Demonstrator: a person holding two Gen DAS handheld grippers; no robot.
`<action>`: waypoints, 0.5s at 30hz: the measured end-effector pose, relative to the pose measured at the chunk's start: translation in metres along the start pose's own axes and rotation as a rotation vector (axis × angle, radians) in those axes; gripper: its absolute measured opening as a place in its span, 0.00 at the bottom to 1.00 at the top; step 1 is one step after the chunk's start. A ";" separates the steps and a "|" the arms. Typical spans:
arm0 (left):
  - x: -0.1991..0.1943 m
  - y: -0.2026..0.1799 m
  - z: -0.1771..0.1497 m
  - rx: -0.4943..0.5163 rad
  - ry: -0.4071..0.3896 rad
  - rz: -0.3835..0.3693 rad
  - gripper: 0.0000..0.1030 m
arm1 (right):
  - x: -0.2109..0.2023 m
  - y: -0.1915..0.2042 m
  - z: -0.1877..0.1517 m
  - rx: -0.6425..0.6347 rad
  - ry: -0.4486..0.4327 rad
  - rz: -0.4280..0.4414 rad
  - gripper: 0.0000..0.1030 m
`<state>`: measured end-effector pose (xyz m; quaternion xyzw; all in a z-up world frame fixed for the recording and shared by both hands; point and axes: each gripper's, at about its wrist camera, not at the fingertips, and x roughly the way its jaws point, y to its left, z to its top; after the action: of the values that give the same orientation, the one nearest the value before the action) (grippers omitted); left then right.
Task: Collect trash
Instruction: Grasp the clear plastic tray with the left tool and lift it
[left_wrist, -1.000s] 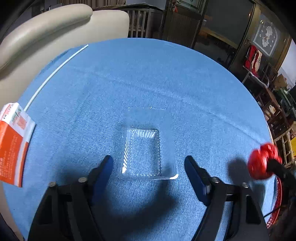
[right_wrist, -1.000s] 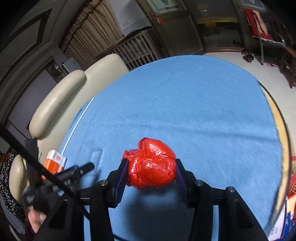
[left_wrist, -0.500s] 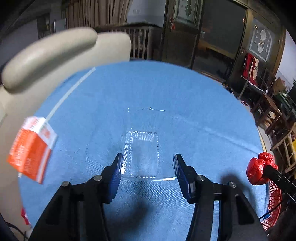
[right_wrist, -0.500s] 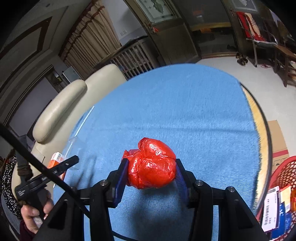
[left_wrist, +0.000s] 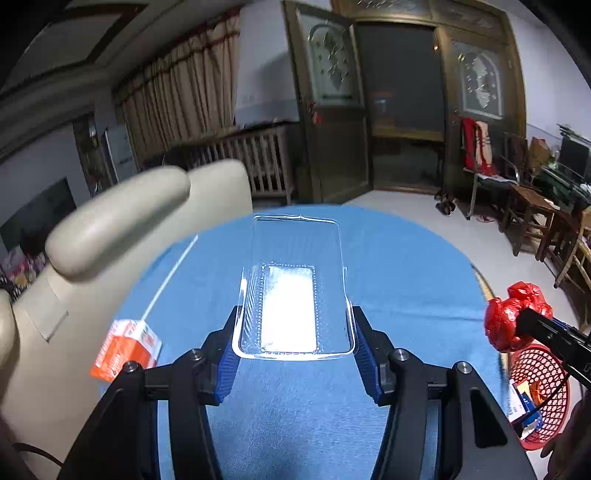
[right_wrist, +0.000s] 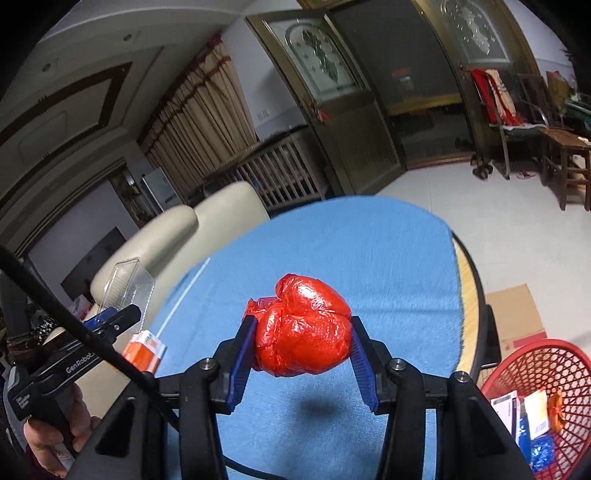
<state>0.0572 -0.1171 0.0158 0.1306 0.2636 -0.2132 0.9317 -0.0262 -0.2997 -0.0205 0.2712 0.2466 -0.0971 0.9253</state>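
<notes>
My left gripper (left_wrist: 294, 334) is shut on a clear plastic tray (left_wrist: 295, 295), which hangs lifted above the round table with the blue cloth (left_wrist: 388, 266). In the right wrist view the same clear plastic tray (right_wrist: 127, 284) sticks up from the left gripper (right_wrist: 122, 319) at the far left. My right gripper (right_wrist: 302, 343) is shut on a crumpled red plastic bag (right_wrist: 303, 328), held above the blue cloth (right_wrist: 369, 243). The red plastic bag (left_wrist: 513, 314) also shows at the right edge of the left wrist view. An orange carton (left_wrist: 125, 349) lies on the cloth's left side.
A red mesh basket (right_wrist: 535, 398) with several wrappers stands on the floor at the table's right, also seen as the basket (left_wrist: 539, 391) from the left. A cream sofa (left_wrist: 122, 218) runs behind the table. A white straw (left_wrist: 170, 273) lies near the carton. A hand (right_wrist: 55, 443) holds the left gripper's handle.
The left gripper closed on the clear tray and lifted it off the cloth. The right gripper rose with the red bag, and the red basket has come into its view.
</notes>
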 end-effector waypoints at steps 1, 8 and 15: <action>-0.006 -0.001 0.002 0.006 -0.013 0.001 0.55 | -0.006 0.001 0.001 -0.002 -0.010 0.004 0.50; -0.048 -0.012 0.013 0.042 -0.105 0.003 0.55 | -0.049 0.008 0.004 -0.010 -0.081 0.031 0.50; -0.075 -0.025 0.020 0.064 -0.158 -0.003 0.55 | -0.086 0.011 0.009 -0.014 -0.146 0.043 0.50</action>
<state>-0.0035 -0.1212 0.0698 0.1425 0.1828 -0.2325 0.9446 -0.0929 -0.2917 0.0350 0.2620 0.1733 -0.0950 0.9446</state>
